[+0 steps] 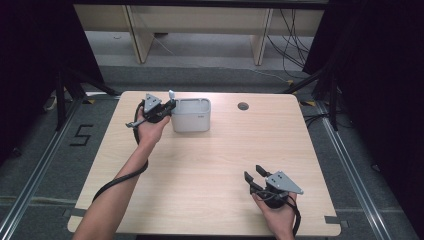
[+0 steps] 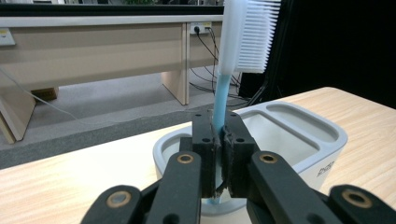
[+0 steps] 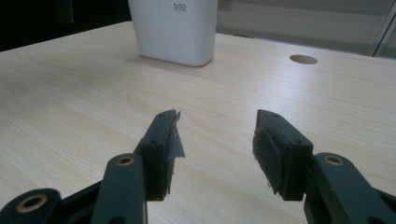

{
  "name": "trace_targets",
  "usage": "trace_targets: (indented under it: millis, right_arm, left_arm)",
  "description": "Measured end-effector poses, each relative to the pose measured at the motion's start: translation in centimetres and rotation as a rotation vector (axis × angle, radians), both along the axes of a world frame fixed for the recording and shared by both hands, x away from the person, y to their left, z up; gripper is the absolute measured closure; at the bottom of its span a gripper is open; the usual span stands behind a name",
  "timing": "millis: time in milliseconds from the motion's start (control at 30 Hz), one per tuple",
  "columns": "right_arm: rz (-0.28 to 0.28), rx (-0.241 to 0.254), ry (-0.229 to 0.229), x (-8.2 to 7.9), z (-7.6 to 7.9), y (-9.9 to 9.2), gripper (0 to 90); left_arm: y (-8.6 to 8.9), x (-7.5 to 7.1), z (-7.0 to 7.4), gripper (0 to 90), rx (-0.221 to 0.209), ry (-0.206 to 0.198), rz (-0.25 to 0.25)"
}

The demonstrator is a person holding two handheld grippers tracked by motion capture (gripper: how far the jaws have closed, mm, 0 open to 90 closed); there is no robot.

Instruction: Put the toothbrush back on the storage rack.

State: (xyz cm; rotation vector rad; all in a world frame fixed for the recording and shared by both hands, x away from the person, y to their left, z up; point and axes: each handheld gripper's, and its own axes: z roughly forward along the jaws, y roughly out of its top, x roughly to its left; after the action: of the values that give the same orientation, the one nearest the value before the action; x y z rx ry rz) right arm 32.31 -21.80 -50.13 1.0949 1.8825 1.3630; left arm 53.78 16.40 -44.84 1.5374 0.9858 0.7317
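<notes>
- Your right tongs (image 1: 255,176) sit closest to you, low at the near right part of the worktop (image 1: 210,165), and your right hand (image 1: 276,212) holds them.
- Black jaws of those right tongs (image 3: 217,137) stand wide apart, and nothing is between them. You can see bare wood in the gap.
- Look along them in the right gripper view and you see the white holder (image 3: 173,30) far ahead, and a round hole (image 3: 303,59) in the worktop off to its right.
- Your left hand (image 1: 150,127) is far from the right one, up at the far left part of the worktop.
- Your left tongs (image 1: 171,106) are right at the left end of the white holder (image 1: 191,116).
- Those left tongs (image 2: 220,140) are squeezed tight on the blue handle of a toothbrush (image 2: 219,107).
- That toothbrush stands almost straight up. Its white head with white bristles (image 2: 254,35) is at the top, above the tongs, and the bristles point to the right in the left gripper view.
- Its bottom end goes down into the near slot of the white holder (image 2: 299,140).
- You can see the white tip of the toothbrush (image 1: 171,94) poking up above the holder in the high view too.
- More slots in the holder lie behind the toothbrush.
</notes>
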Motion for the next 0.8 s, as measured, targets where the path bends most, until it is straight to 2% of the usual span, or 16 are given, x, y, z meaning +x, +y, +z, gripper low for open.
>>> trace_targets:
  millis: [367, 433, 567, 600, 700, 800]
  right_arm:
    - [-0.003, -0.002, 0.000, -0.02, 0.00, 0.00, 50.1]
    - [0.001, -0.013, -0.020, 0.07, 0.02, -0.12, 50.0]
    - [0.004, -0.001, -0.012, 0.07, -0.03, -0.07, 50.0]
    - [0.002, -0.015, -0.020, 0.09, 0.00, -0.13, 50.0]
    - [0.002, -0.005, 0.003, -0.04, 0.02, -0.03, 50.0]
    - [0.000, -0.013, 0.001, -0.06, 0.05, -0.07, 50.0]
  left_arm:
    - [0.18, 0.20, -0.74, 84.7, 0.006, 0.025, 0.009]
    - [0.19, 0.20, -0.78, 84.5, 0.005, 0.026, 0.008]
    - [0.22, 0.21, -0.84, 84.4, 0.007, 0.028, 0.008]
    - [0.22, 0.21, -0.87, 84.4, 0.007, 0.029, 0.008]
    - [0.24, 0.20, -0.98, 84.3, 0.009, 0.032, 0.008]
    - [0.29, 0.20, -1.08, 83.8, 0.006, 0.035, 0.011]
